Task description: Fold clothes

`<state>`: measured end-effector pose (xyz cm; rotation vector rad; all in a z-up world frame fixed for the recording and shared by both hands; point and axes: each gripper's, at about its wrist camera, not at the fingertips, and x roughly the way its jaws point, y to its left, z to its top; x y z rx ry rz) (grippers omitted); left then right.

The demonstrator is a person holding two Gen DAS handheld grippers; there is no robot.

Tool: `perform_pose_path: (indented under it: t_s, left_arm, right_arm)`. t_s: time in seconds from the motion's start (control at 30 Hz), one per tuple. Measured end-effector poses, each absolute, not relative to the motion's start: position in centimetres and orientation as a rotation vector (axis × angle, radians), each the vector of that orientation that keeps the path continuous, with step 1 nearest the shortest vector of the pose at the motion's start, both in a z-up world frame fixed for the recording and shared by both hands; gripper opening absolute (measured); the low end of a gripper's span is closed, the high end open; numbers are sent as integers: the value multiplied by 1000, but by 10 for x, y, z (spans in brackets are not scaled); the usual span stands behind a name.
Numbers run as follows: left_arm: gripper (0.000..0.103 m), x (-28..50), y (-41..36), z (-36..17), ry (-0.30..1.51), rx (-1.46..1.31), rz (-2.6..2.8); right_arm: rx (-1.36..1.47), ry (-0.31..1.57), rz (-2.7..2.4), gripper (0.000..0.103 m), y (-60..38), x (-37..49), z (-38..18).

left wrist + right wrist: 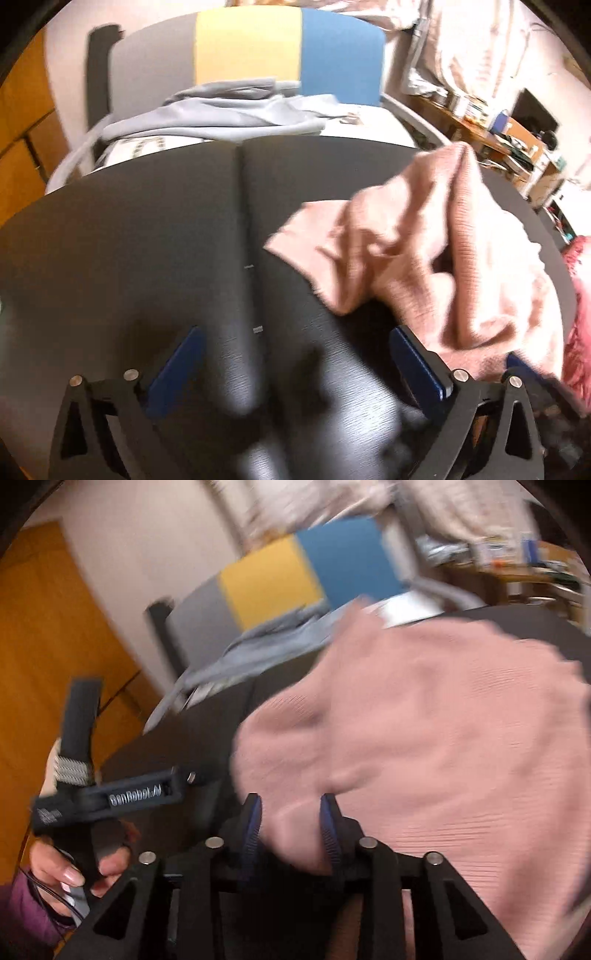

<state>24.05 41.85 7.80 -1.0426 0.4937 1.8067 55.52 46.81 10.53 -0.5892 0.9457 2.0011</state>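
Note:
A pink knitted garment lies bunched on the right half of the black table. My left gripper hovers low over the table with its blue pads wide apart and nothing between them; the garment's edge drapes by its right finger. In the right wrist view the pink garment fills the frame, and my right gripper is shut on a fold of it near its left edge. A hand holds the left gripper's handle at the far left. Both views are motion-blurred.
Behind the table stands a chair with grey, yellow and blue back panels, and a grey garment is heaped on its seat. Cluttered shelves sit at the right. An orange door is at the left.

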Motion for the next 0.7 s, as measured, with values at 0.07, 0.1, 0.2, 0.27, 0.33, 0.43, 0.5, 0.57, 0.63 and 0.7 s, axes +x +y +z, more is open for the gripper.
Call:
perform_pose_path:
  t_s: [0.07, 0.1, 0.2, 0.27, 0.33, 0.43, 0.5, 0.57, 0.63, 0.7]
  left_arm:
    - [103, 245, 436, 78, 513, -1052, 1759]
    - [103, 250, 444, 77, 526, -1054, 1745]
    - [103, 261, 466, 69, 572, -1057, 1712]
    - [103, 263, 480, 61, 614, -1052, 1696]
    - [103, 265, 489, 53, 671, -1035, 1702]
    - [103, 267, 497, 45, 672, -1026, 1706]
    - [96, 268, 498, 43, 626, -1022, 1692]
    - [54, 270, 496, 43, 564, -1013, 1662]
    - [13, 278, 495, 51, 613, -955, 1652]
    - [12, 280, 490, 65, 618, -914, 1640]
  right_arm:
    - [-560, 914, 1953, 52, 463, 575, 115]
    - [-546, 898, 1929, 55, 461, 585, 120]
    - [-536, 901, 1831, 61, 466, 616, 122]
    - [-553, 941, 1745, 61, 479, 637, 113]
    - [-561, 991, 1710, 61, 492, 637, 100]
    - [-564, 1070, 1696, 62, 506, 628, 81]
    - [-551, 1037, 1696, 62, 505, 623, 79]
    - [-574, 1004, 1714, 61, 502, 613, 80]
    - [-579, 1015, 1746, 29, 499, 609, 79]
    - [-544, 1049, 1783, 25, 499, 605, 83]
